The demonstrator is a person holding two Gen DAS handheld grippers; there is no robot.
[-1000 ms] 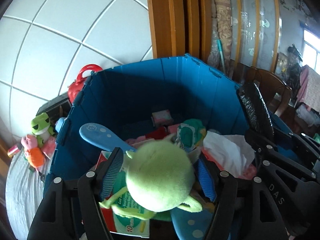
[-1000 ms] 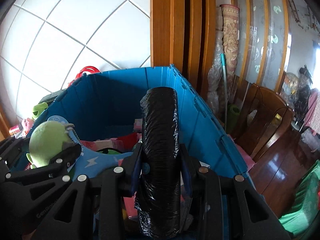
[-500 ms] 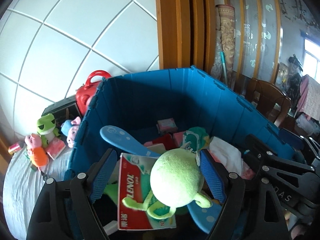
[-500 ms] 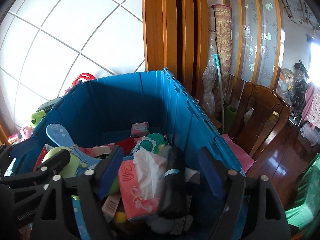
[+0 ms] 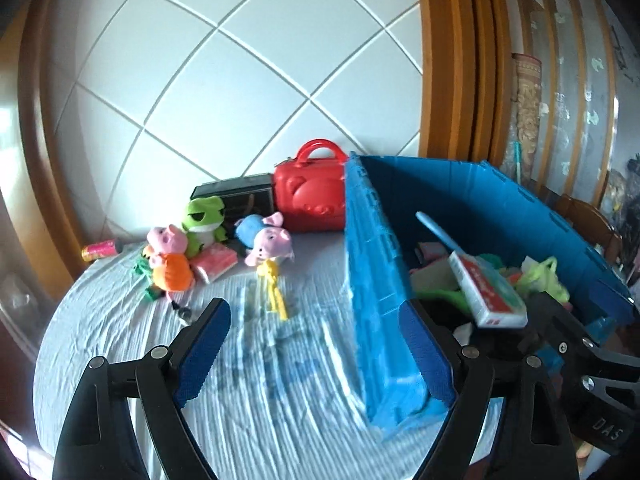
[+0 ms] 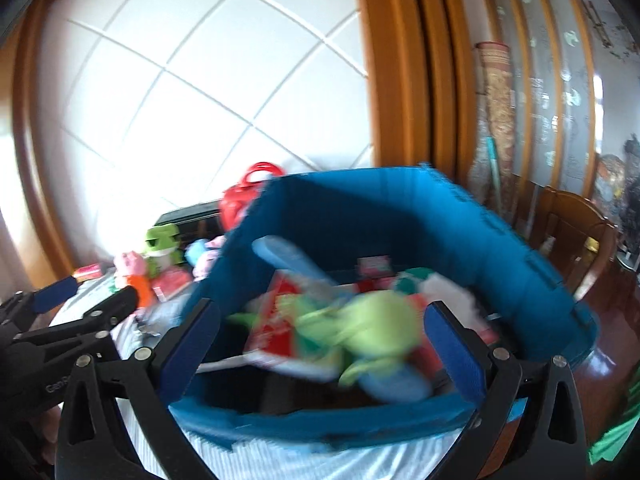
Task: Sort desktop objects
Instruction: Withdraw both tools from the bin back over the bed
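Both grippers, left (image 5: 314, 344) and right (image 6: 322, 350), gape wide, holding nothing. Green plush (image 6: 380, 330) lies in the blue bin (image 6: 400, 208) at the table's right edge; other toys (image 5: 200, 224) crowd its far edge.

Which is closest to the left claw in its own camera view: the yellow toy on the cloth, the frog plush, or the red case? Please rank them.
From the left gripper:
1. Yellow toy, just ahead on the cloth.
2. Frog plush, farther back, left.
3. Red case, at the wall beside the blue bin.
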